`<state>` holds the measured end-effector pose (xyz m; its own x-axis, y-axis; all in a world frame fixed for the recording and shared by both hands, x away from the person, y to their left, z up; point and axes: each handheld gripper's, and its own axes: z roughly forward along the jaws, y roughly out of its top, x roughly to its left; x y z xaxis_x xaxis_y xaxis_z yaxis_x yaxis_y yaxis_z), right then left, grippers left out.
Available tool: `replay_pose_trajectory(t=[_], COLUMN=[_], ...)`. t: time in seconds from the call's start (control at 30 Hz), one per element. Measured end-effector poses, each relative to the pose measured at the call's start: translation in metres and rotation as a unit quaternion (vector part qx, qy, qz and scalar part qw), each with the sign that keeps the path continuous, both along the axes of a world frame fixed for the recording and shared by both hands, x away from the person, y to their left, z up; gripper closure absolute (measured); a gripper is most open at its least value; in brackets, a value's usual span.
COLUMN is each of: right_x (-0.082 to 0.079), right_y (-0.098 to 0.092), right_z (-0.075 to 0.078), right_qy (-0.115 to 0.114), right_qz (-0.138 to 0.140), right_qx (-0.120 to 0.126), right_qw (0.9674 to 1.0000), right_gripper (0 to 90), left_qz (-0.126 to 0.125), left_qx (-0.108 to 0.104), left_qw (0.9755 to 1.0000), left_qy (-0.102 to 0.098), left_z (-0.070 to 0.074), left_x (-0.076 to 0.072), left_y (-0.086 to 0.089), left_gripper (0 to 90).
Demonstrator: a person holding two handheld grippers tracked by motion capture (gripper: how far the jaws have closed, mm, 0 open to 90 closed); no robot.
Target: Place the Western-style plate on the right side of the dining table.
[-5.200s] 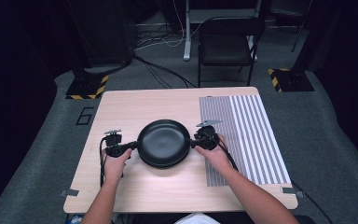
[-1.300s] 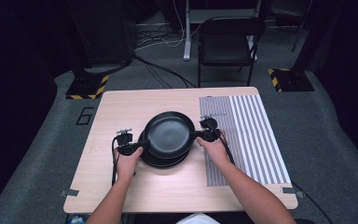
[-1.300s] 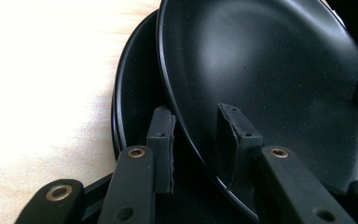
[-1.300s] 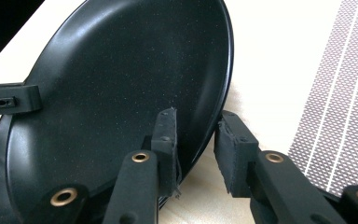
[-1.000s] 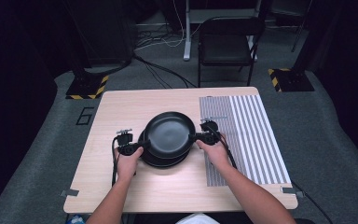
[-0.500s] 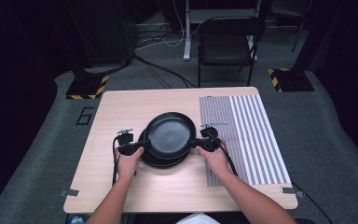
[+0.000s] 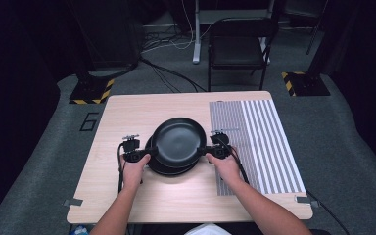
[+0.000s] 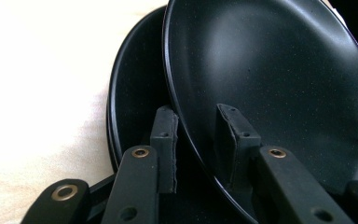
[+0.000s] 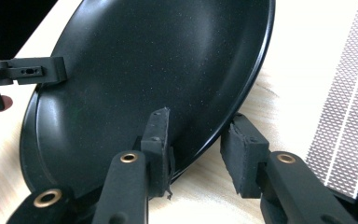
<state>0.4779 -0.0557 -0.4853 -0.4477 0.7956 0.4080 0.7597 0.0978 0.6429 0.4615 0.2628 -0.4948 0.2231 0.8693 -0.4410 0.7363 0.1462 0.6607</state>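
Two black plates are at the middle of the table. The upper plate [image 7: 178,142] is held tilted above the lower plate [image 7: 168,170], which lies on the wood. My left gripper [image 7: 147,152] pinches the upper plate's left rim and its jaws have just been closing a little on it. In the left gripper view the rim runs between the pads of my left gripper [image 8: 193,112], with the lower plate [image 8: 135,93] behind. My right gripper [image 7: 206,149] is shut on the opposite rim. In the right gripper view my right gripper [image 9: 198,119] has one pad inside the upper plate [image 9: 158,60] and one under it.
The wooden table [image 7: 127,112] carries a grey striped mat [image 7: 264,142] along its right side, close to my right hand. A dark chair [image 7: 237,49] stands beyond the far edge. Bare wood lies in front of and to the left of the plates.
Five seconds ago the plates lay stacked flat; the upper one has since been lifted off the lower and shifted slightly away. Over the last second both hands and the plate have barely moved.
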Motion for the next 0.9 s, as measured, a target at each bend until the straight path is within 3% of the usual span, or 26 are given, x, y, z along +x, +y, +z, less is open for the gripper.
replay_pose_trajectory(t=[0.7,0.9], right_x=[-0.009,-0.010], right_y=[-0.005,-0.011], right_z=[0.017,0.019], right_qy=[-0.009,-0.011], right_qz=[0.013,0.016], right_qx=[0.009,0.009], right_qw=[0.9998,0.9998], right_gripper=[63.4,63.9], left_qz=[-0.010,-0.012], left_qx=[0.005,0.004], left_qw=[0.9997,0.9998], left_qy=[-0.020,-0.013], left_z=[0.016,0.018], left_x=[-0.010,-0.012], left_y=[-0.002,-0.007], left_gripper=[69.4,69.4])
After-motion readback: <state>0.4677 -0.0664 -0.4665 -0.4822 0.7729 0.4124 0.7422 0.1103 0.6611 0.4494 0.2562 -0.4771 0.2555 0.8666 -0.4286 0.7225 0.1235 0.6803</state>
